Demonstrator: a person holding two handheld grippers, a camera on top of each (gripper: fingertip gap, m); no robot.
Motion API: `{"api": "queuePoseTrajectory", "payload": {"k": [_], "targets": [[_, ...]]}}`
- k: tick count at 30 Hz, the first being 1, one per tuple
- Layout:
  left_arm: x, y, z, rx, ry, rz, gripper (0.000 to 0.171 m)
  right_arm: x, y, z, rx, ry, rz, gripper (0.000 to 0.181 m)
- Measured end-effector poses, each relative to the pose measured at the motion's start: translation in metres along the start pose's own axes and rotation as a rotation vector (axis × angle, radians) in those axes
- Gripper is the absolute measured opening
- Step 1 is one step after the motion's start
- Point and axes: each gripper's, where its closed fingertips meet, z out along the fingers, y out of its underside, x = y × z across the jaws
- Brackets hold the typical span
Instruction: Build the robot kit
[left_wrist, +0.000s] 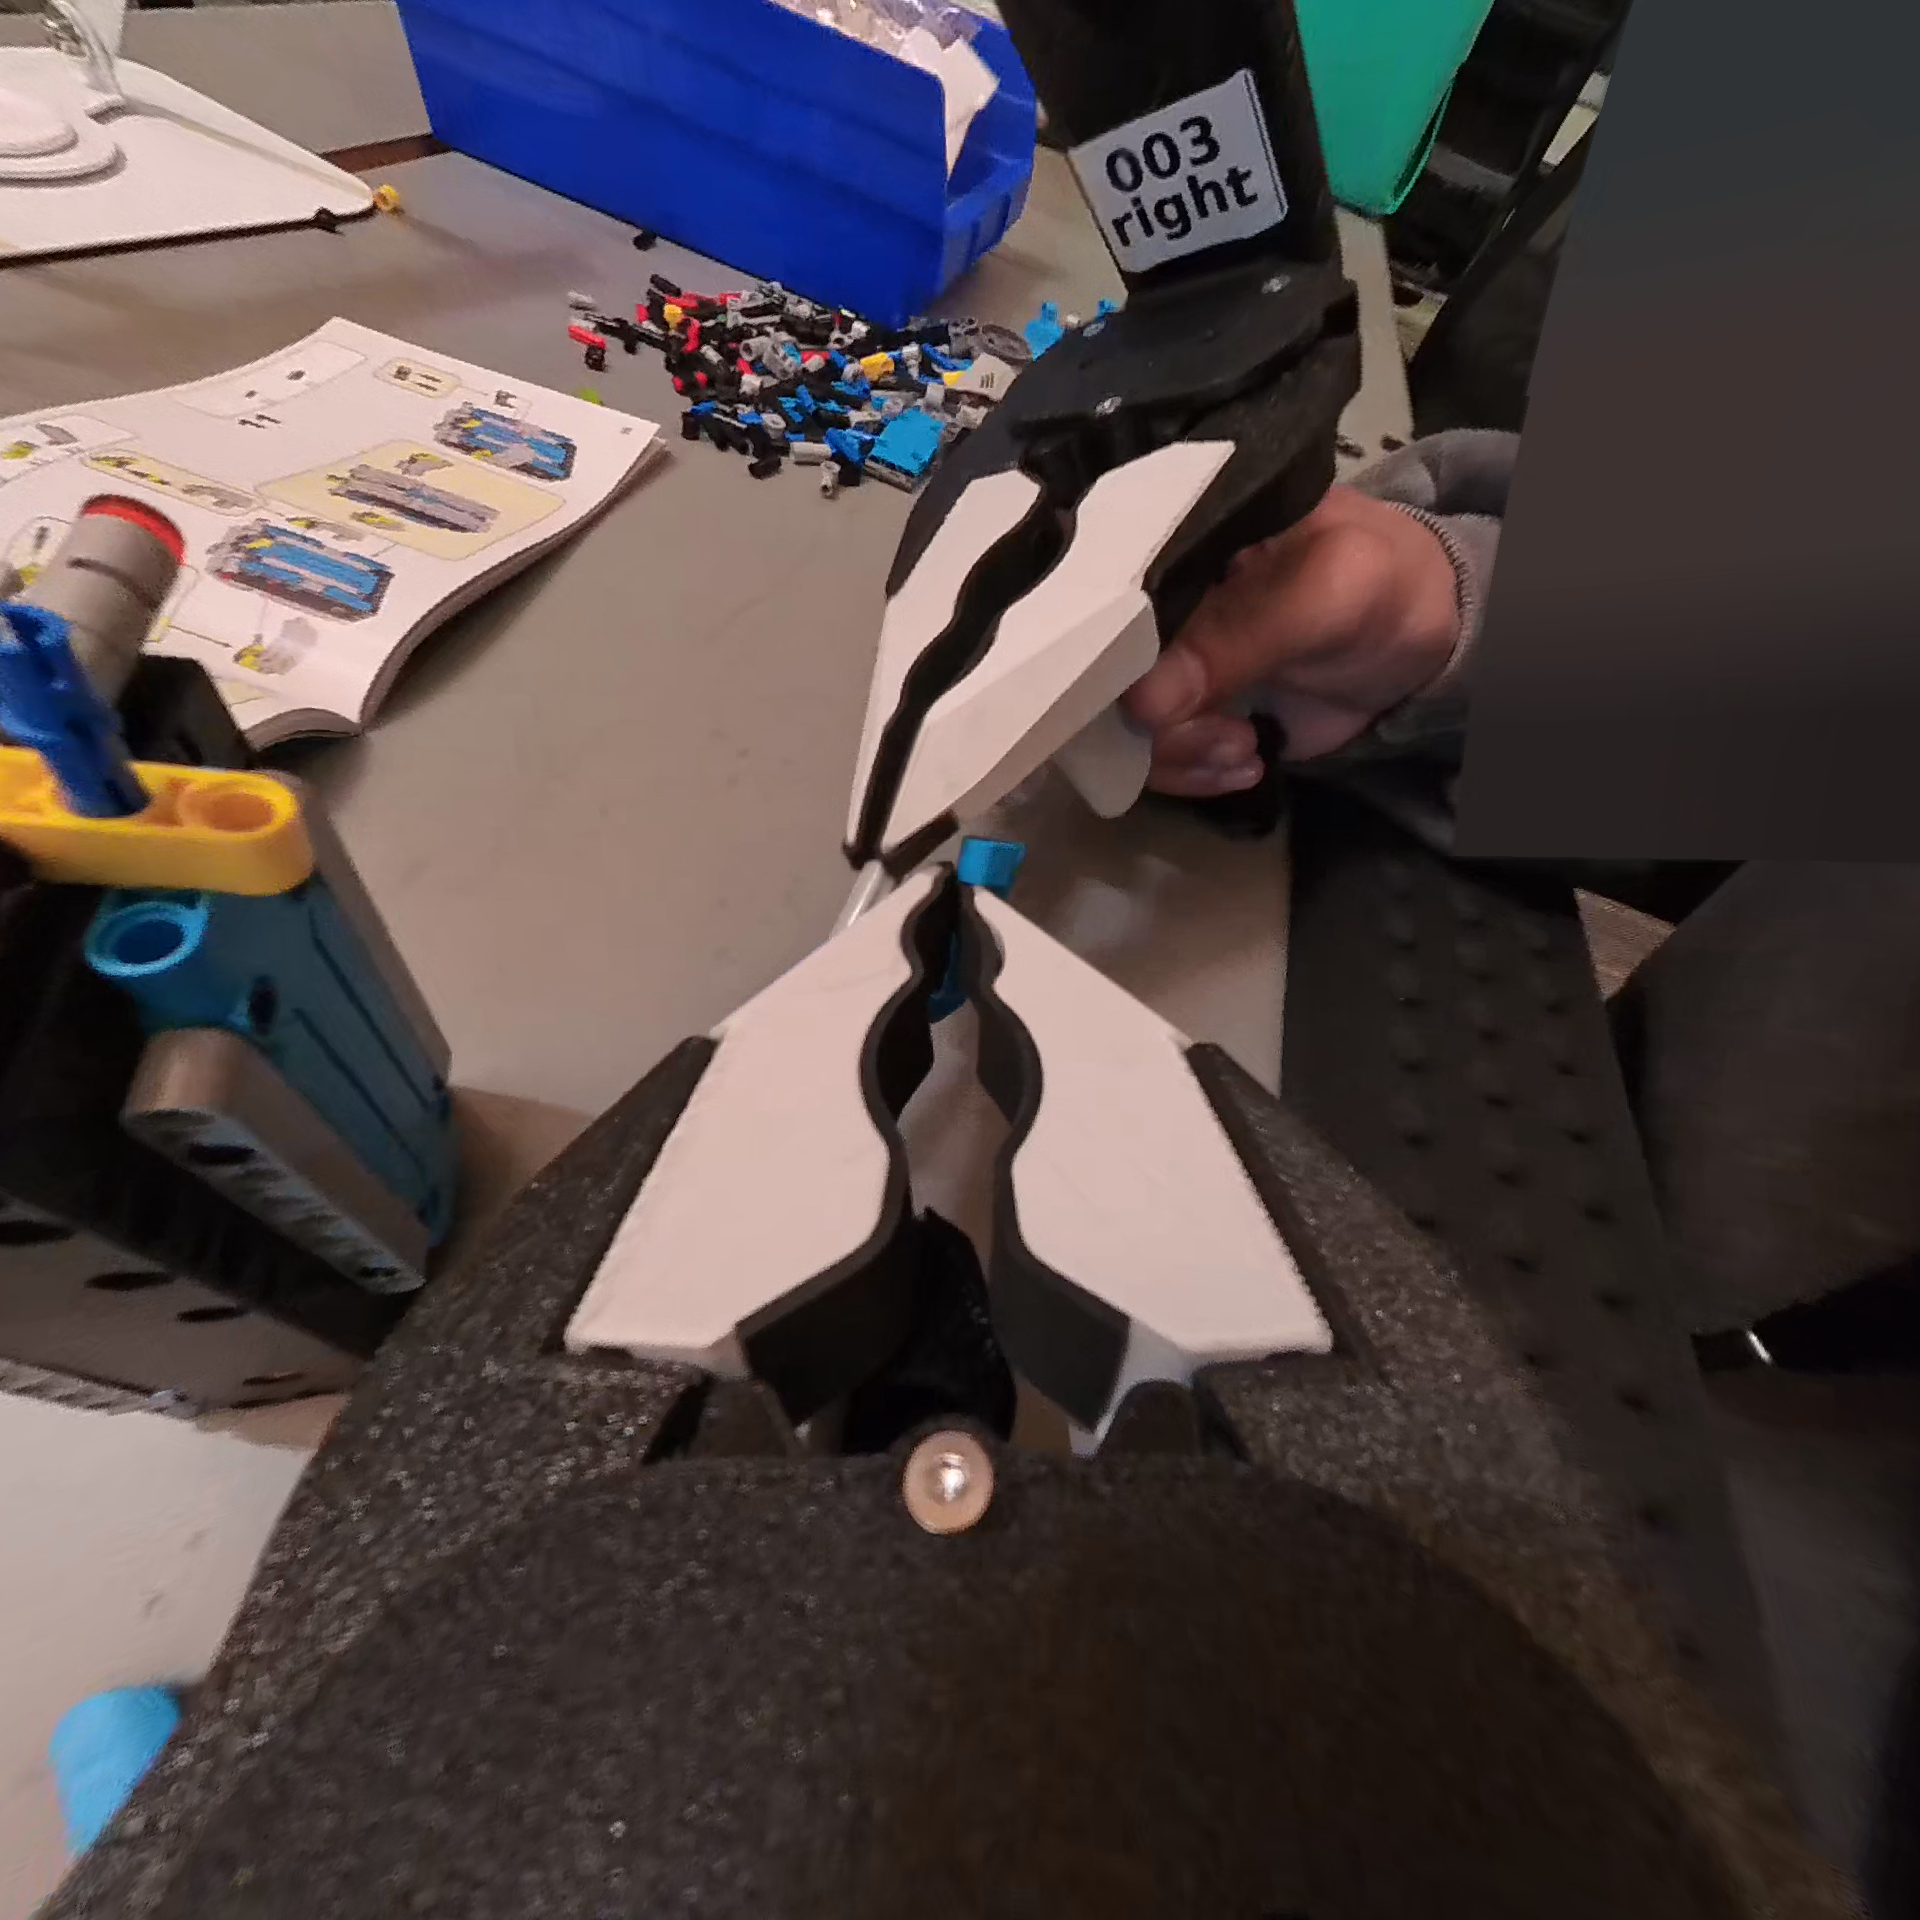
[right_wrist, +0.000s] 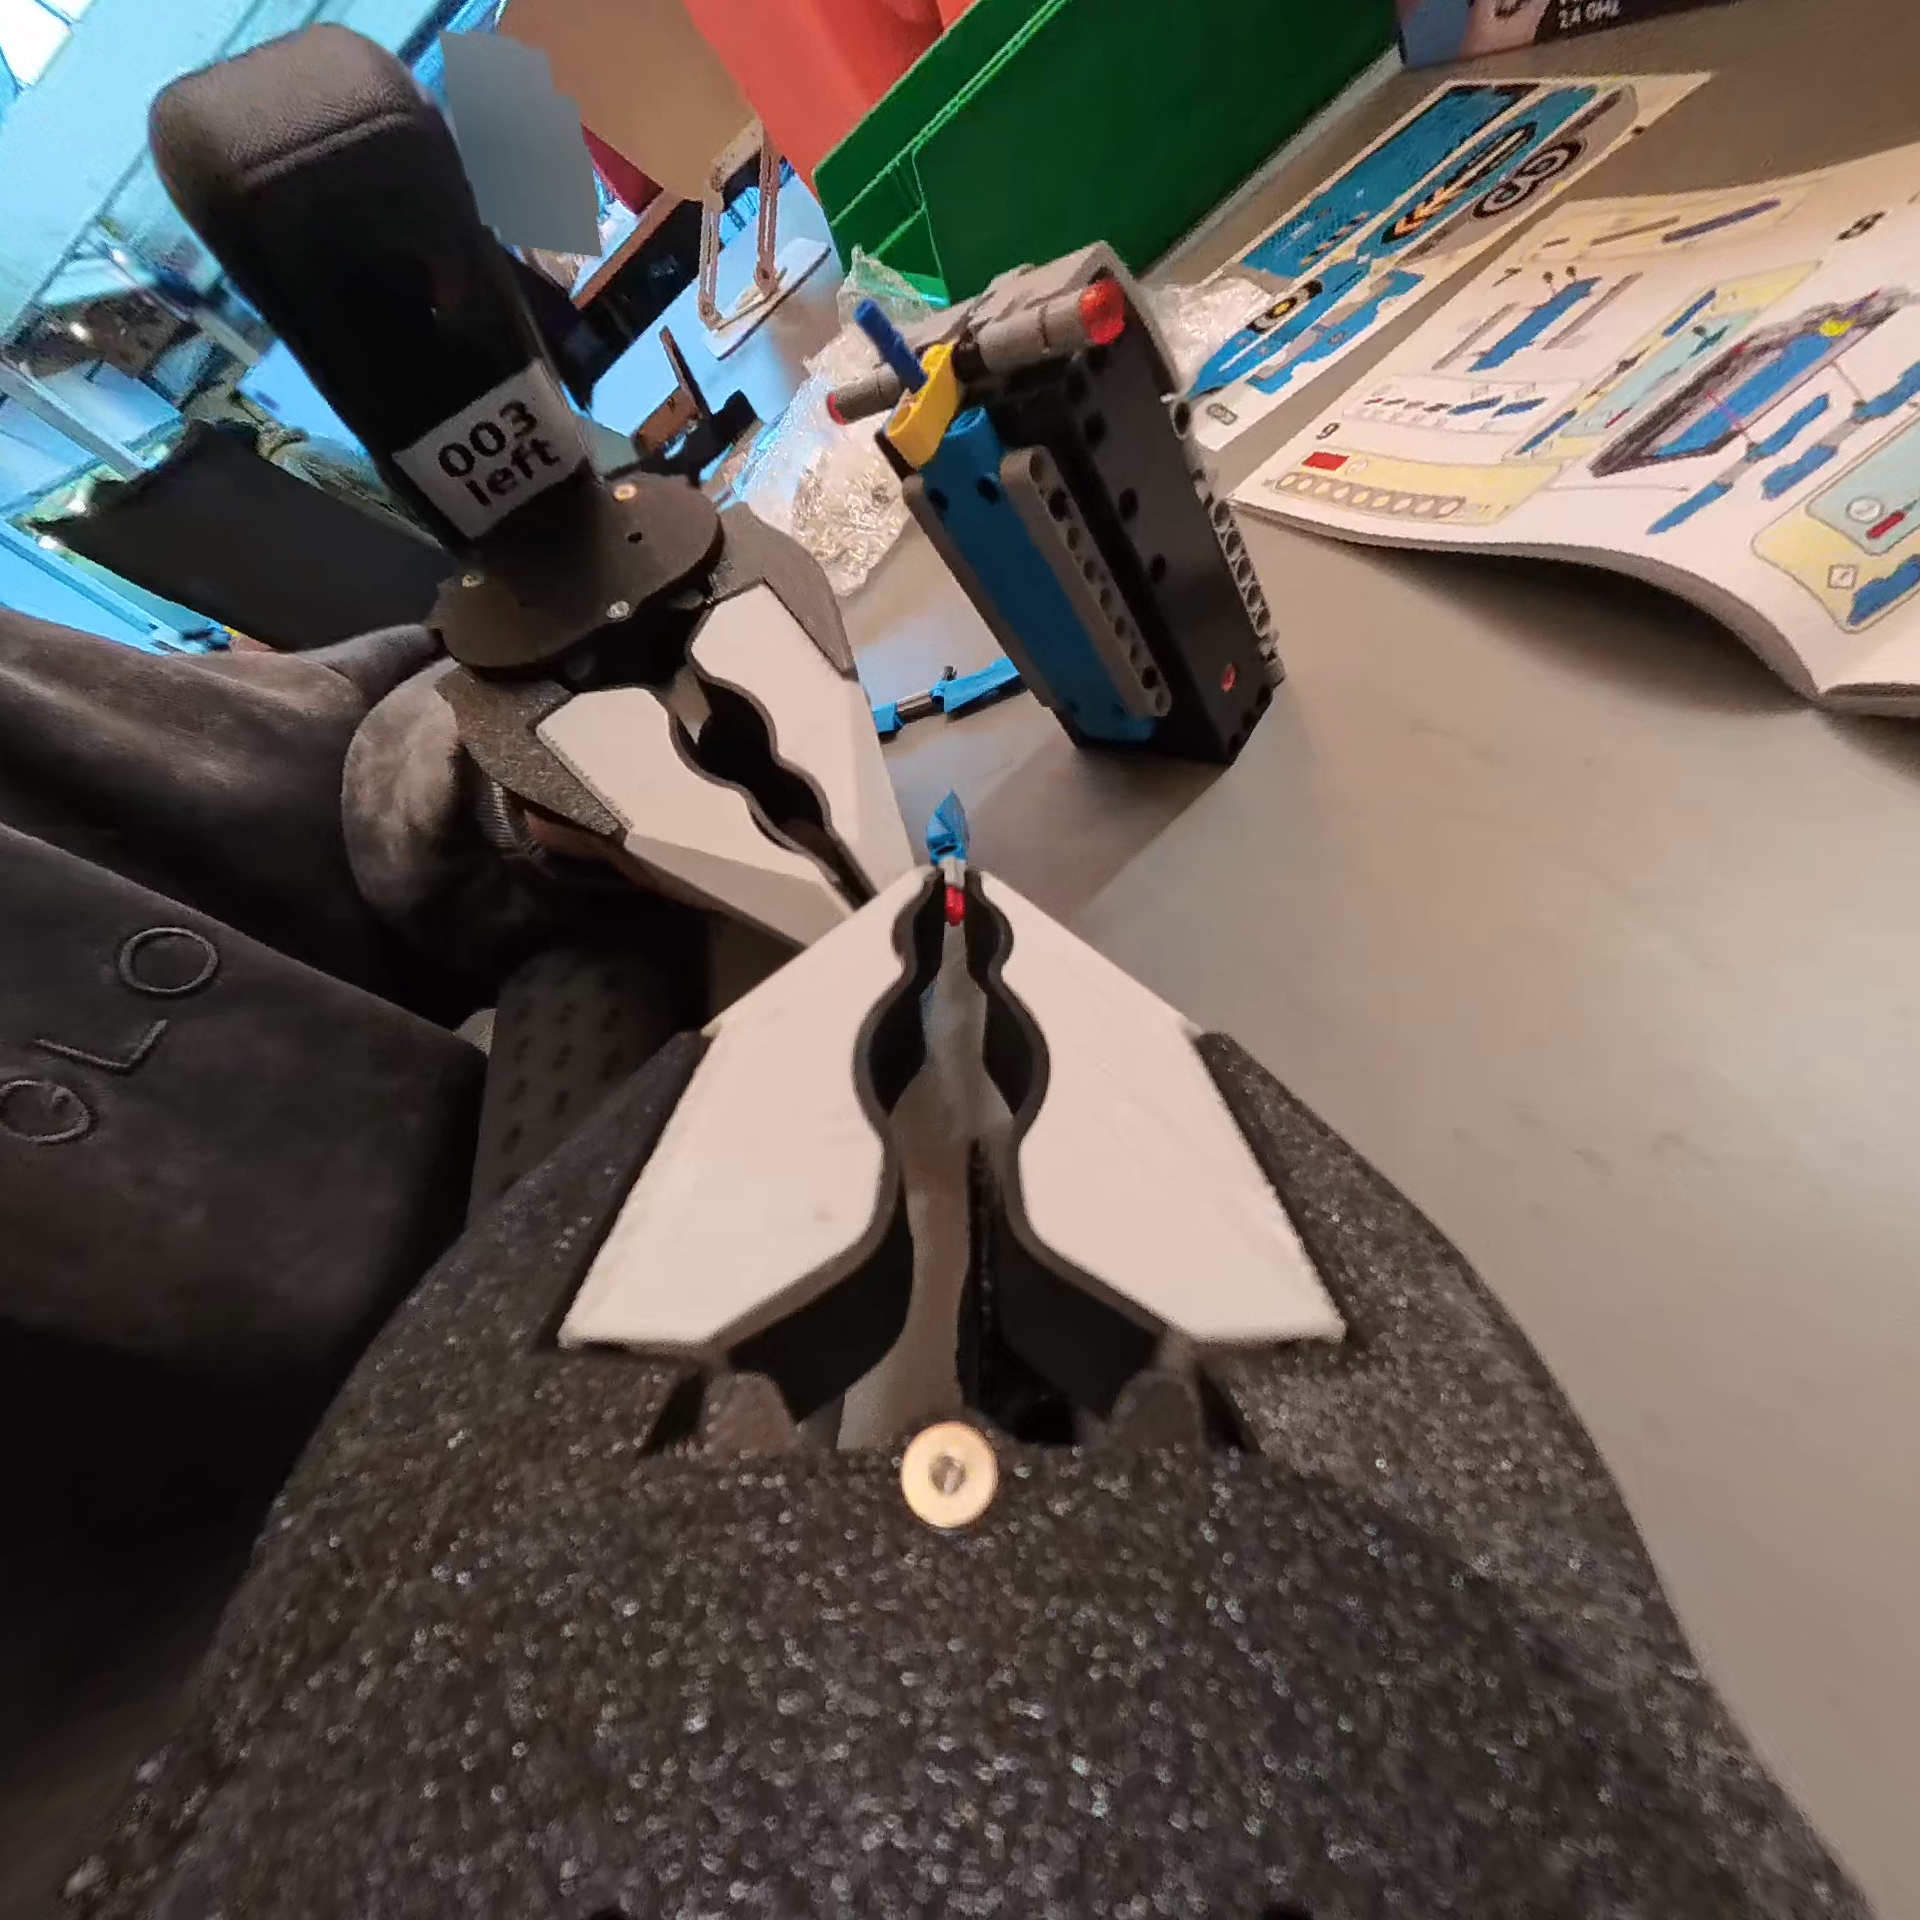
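My left gripper (left_wrist: 961, 885) is shut on a small blue connector piece (left_wrist: 987, 864) that sticks out past its tips. My right gripper (left_wrist: 868, 847) comes down from above, shut on a thin grey axle (left_wrist: 860, 896), and its tips meet the left gripper's tips. In the right wrist view my right gripper (right_wrist: 948, 891) pinches the axle, whose red end (right_wrist: 953, 906) shows between the jaws. The blue connector (right_wrist: 948, 821) sits just beyond. The left gripper (right_wrist: 873, 878) comes in from the left. Both are held above the grey table (right_wrist: 1455, 1039).
A partly built blue, black and grey brick model (right_wrist: 1091, 540) stands behind; it also shows at the left of the left wrist view (left_wrist: 260, 987). An open instruction booklet (left_wrist: 312, 499), a pile of loose pieces (left_wrist: 821, 384), a blue bin (left_wrist: 727, 135) and a green bin (right_wrist: 1091, 135) lie around. My two grippers' fingertips are within a few centimetres of each other.
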Motion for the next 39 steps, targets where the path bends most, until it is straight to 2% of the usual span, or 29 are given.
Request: {"api": "queuePoseTrajectory", "payload": {"k": [3,7,8,10,11,12,14,16,19,20,21,22,25,28,31,35,39], "targets": [[-0.002,0.005,-0.004,-0.024,-0.013,-0.004,0.000,0.006,-0.002,-0.007,0.022,-0.045,0.095,0.003],[0.007,0.042,0.001,-0.236,-0.006,0.051,0.000,0.008,-0.002,-0.011,0.024,-0.093,0.173,0.003],[0.006,0.050,0.002,-0.284,-0.041,0.072,0.000,0.008,-0.002,-0.013,0.026,-0.095,0.172,0.003],[0.003,0.045,0.000,-0.247,-0.096,0.119,0.001,0.009,-0.006,-0.017,0.047,-0.087,0.160,0.003],[0.000,0.041,-0.002,-0.225,-0.124,0.121,0.008,0.007,-0.009,-0.020,0.061,-0.103,0.162,0.003],[-0.004,0.039,-0.003,-0.216,-0.144,0.108,0.022,0.002,-0.012,-0.022,0.081,-0.135,0.168,0.003],[-0.005,0.034,-0.003,-0.190,-0.132,0.063,0.028,-0.012,-0.021,-0.026,0.131,-0.245,0.202,0.003],[-0.001,0.015,-0.007,-0.079,-0.092,0.020,0.029,-0.028,-0.025,-0.026,0.147,-0.360,0.245,0.003],[0.005,-0.021,-0.023,0.128,0.000,-0.069,0.029,-0.032,-0.018,-0.021,0.110,-0.364,0.230,0.003],[0.008,-0.029,-0.030,0.185,0.042,-0.100,0.022,-0.031,-0.017,-0.021,0.109,-0.359,0.226,0.004],[0.012,-0.034,-0.036,0.224,0.096,-0.116,0.006,-0.032,-0.017,-0.021,0.107,-0.365,0.229,0.004],[0.015,-0.036,-0.038,0.237,0.132,-0.135,0.002,-0.036,-0.016,-0.020,0.098,-0.393,0.235,0.004],[0.017,-0.029,-0.039,0.198,0.197,-0.175,0.000,-0.040,-0.006,-0.016,0.032,-0.402,0.216,0.000],[0.020,-0.020,-0.034,0.134,0.212,-0.177,0.000,-0.039,0.006,-0.016,-0.067,-0.347,0.074,0.003],[0.026,-0.008,-0.027,0.056,0.202,-0.115,0.000,-0.036,0.022,-0.013,-0.190,-0.265,-0.110,0.020],[0.026,0.002,-0.022,-0.006,0.169,-0.058,0.000,-0.033,0.046,-0.006,-0.337,-0.211,-0.244,0.007],[0.028,0.000,-0.021,0.000,0.172,-0.034,0.000,-0.034,0.051,-0.003,-0.353,-0.200,-0.268,0.006]]}}
